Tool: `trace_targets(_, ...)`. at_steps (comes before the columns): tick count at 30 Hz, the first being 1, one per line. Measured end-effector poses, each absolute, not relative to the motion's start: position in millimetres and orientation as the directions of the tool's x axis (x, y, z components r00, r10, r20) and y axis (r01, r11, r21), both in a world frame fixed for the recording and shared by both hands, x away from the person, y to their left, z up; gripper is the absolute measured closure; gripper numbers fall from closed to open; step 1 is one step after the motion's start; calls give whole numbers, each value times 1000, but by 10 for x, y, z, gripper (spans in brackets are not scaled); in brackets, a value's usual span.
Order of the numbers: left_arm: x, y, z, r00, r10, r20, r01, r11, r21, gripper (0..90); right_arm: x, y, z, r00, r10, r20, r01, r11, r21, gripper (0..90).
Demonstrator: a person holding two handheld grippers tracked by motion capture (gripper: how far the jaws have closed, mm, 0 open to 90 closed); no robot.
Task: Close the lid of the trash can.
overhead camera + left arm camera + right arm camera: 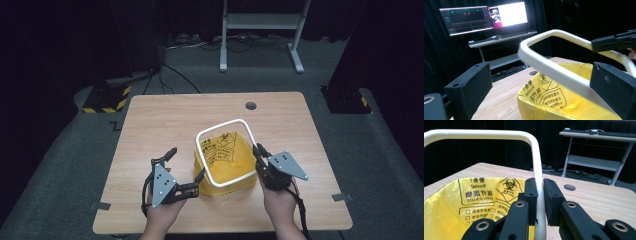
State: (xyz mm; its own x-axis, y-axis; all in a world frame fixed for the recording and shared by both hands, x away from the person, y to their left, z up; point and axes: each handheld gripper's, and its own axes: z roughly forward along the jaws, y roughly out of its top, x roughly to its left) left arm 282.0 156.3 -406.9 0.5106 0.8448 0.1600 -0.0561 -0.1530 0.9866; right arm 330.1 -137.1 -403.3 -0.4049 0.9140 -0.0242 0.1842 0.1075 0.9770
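Note:
A yellow biohazard waste bag (229, 156) sits on the wooden table (160, 125), and a white rounded-square ring (222, 124) is held tilted over its mouth. My right gripper (258, 150) is shut on the ring's right rail. In the right gripper view the two pads (540, 200) clamp the white ring (486, 134) beside the bag (454, 202). My left gripper (187, 164) is open at the ring's left side. In the left gripper view the ring (554, 70) crosses between the wide jaws (541, 87), close to the right pad (614, 87), above the bag (544, 95).
A round cable hole (251, 106) lies in the table's far side. Beyond the table stands a grey desk frame (262, 22) with cables on the floor. Two lit monitors (486, 17) show on a desk in the left gripper view. Hazard-striped bases (107, 97) flank the table.

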Motion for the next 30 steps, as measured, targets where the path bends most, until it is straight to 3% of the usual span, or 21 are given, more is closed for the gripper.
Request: trace_targets(30, 2911, 1481, -4242, 524, 833, 177, -13, -200, 980, 75, 3434, -1253, -4101, -419, 907, -51, 234, 162, 959, 816)
